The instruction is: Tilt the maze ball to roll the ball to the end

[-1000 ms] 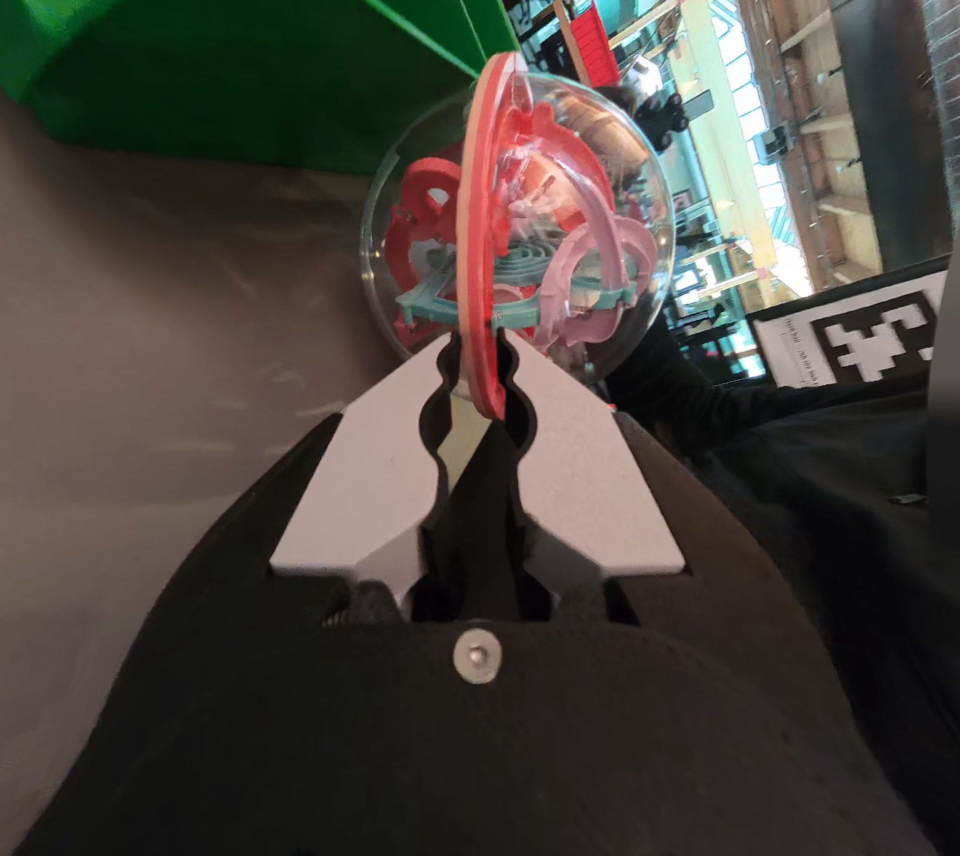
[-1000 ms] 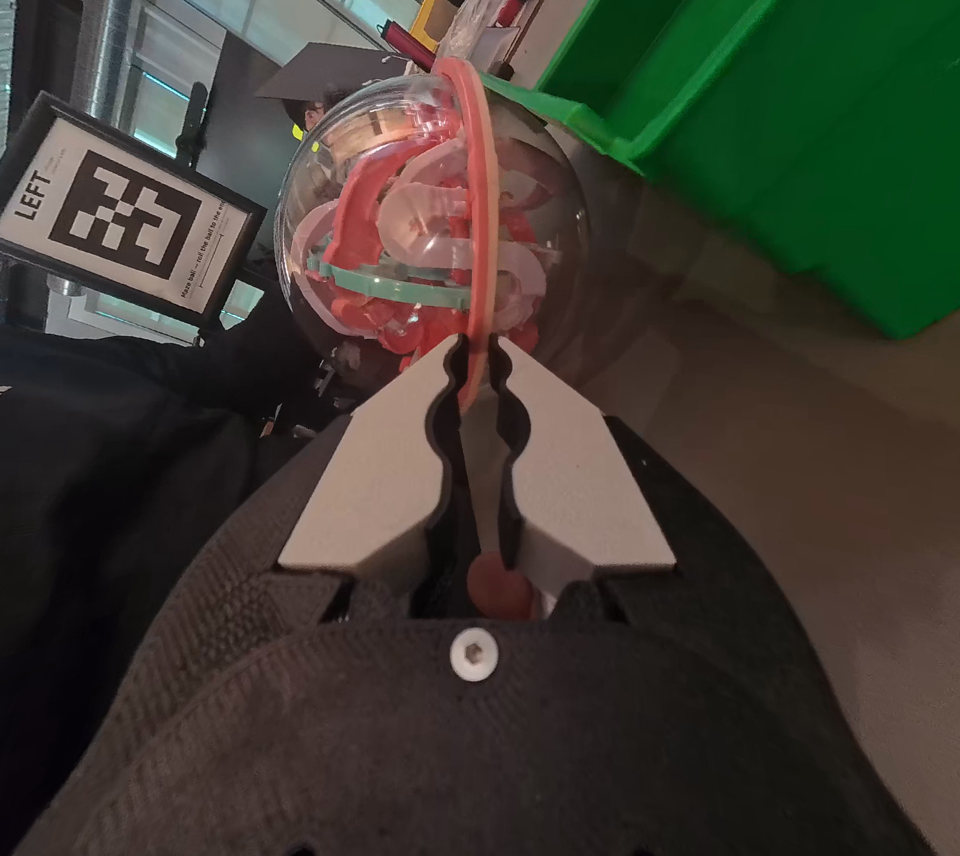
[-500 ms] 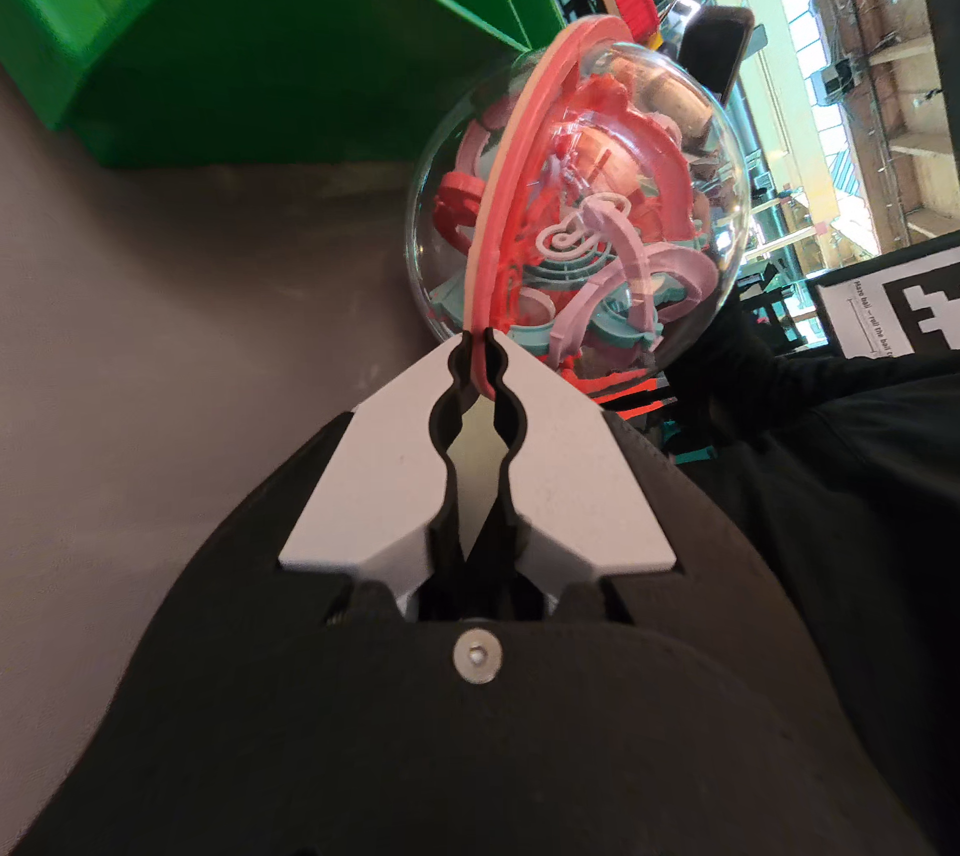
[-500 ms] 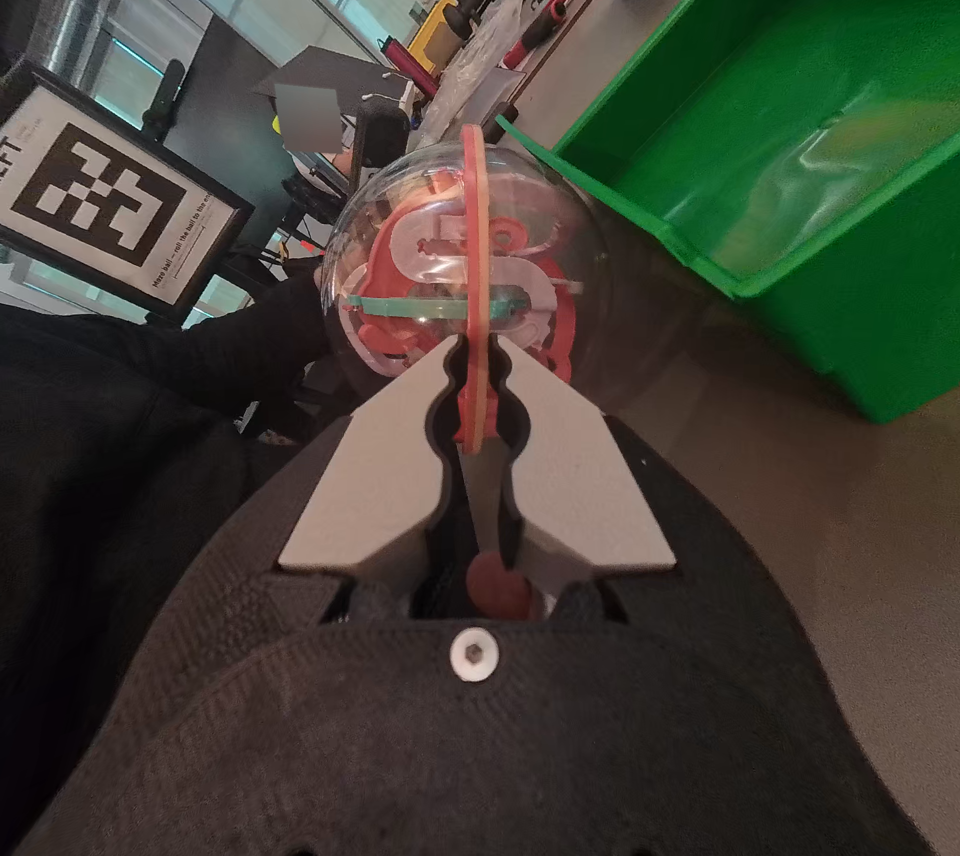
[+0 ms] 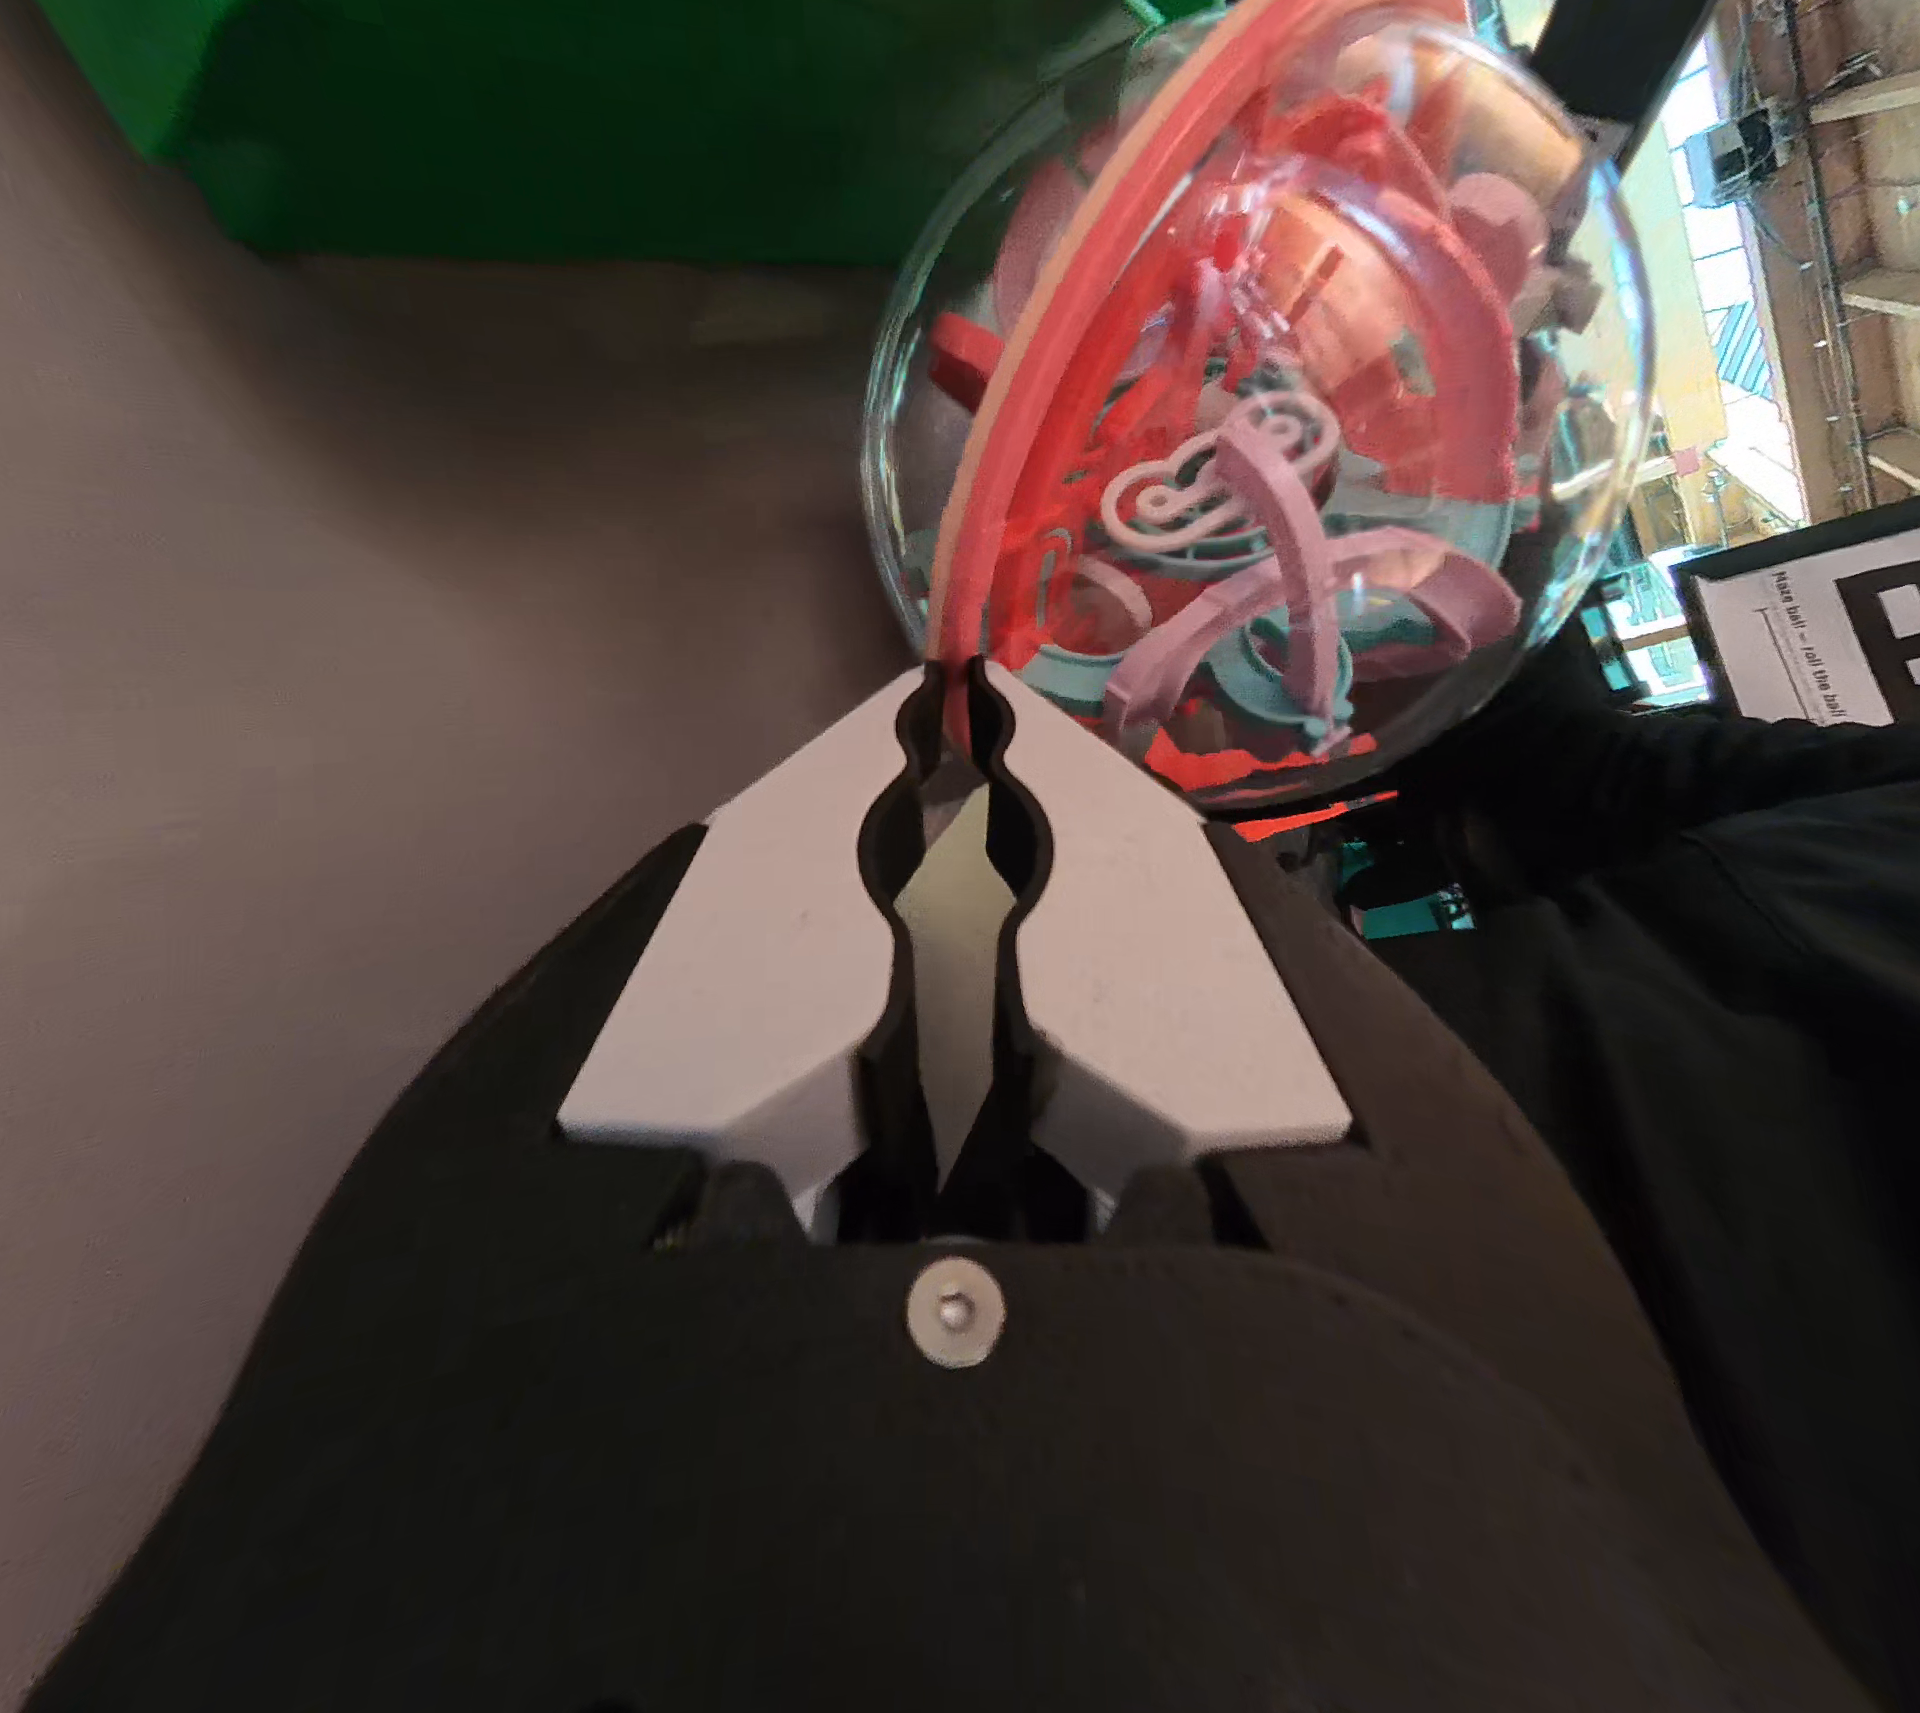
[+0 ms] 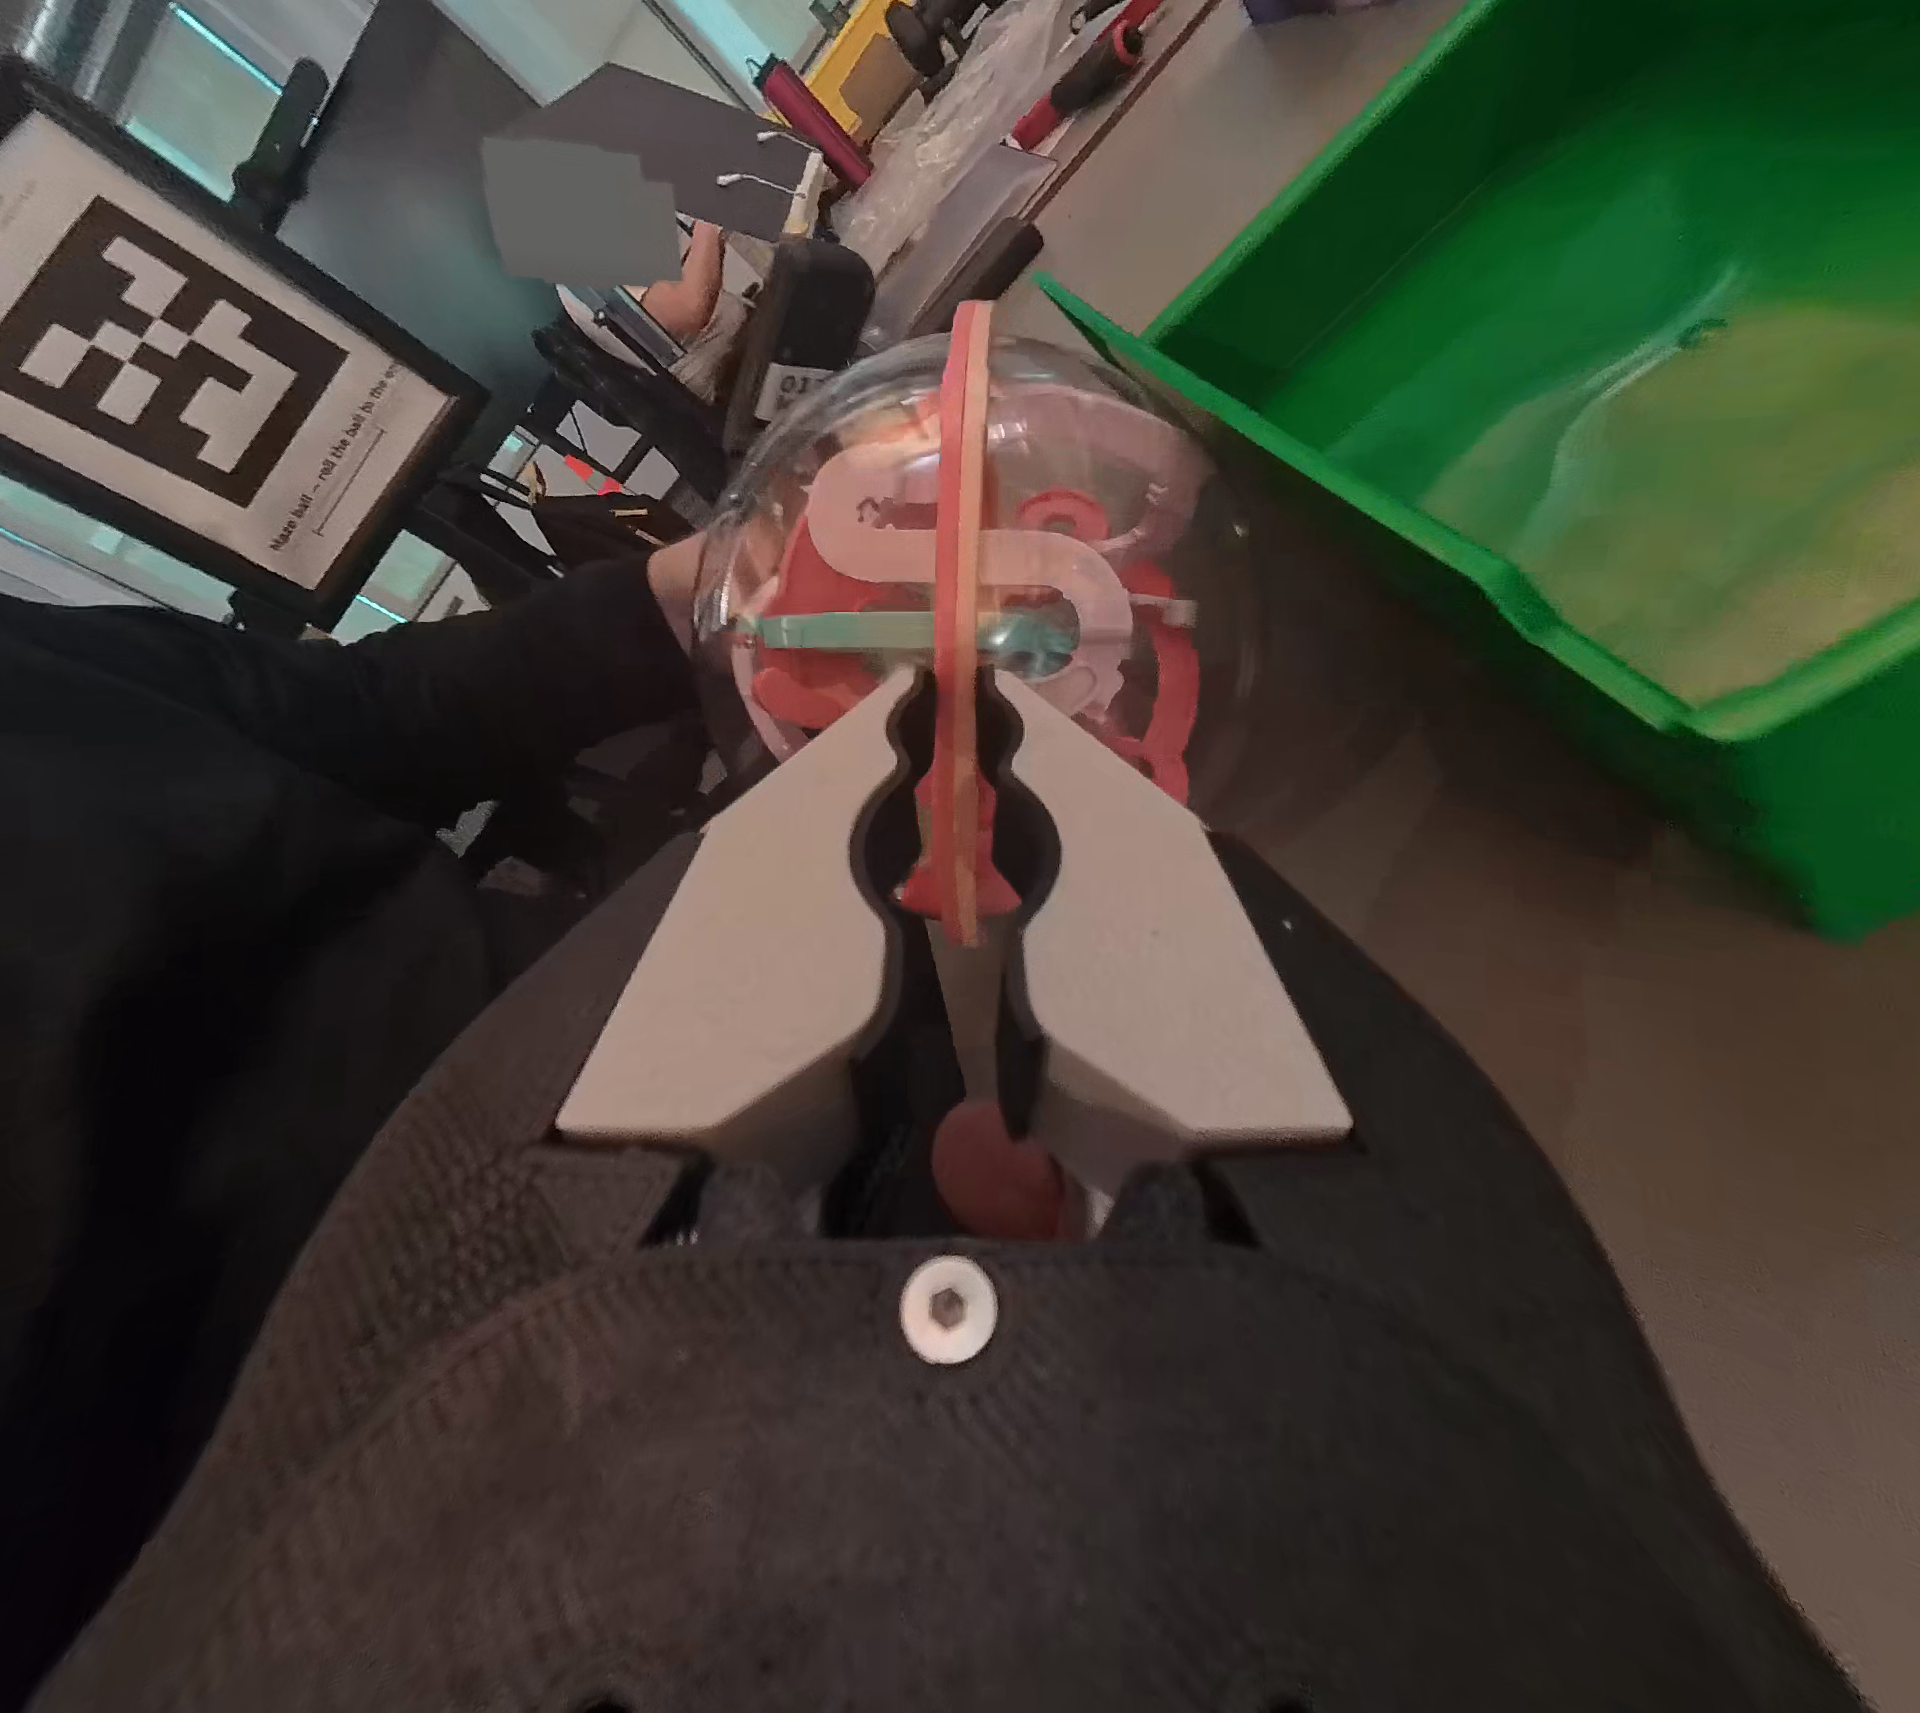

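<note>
Both grippers pinch the red rim of the maze ball [image 5: 1247, 375], held above the tabletop [image 5: 416, 624] beside a green bin [image 6: 1558, 375]. The left gripper [image 5: 958, 676] is nearly shut on the rim's very edge, and the right gripper [image 6: 958, 707] bites deeper. A sharp tilt could slip the rim from the left gripper.

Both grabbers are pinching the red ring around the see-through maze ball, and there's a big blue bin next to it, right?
Almost. The bin is green, not blue; the right wrist view shows it plainly beside the maze ball. The rest holds: the left gripper and the right gripper each pinch the ball's red ring.
</note>
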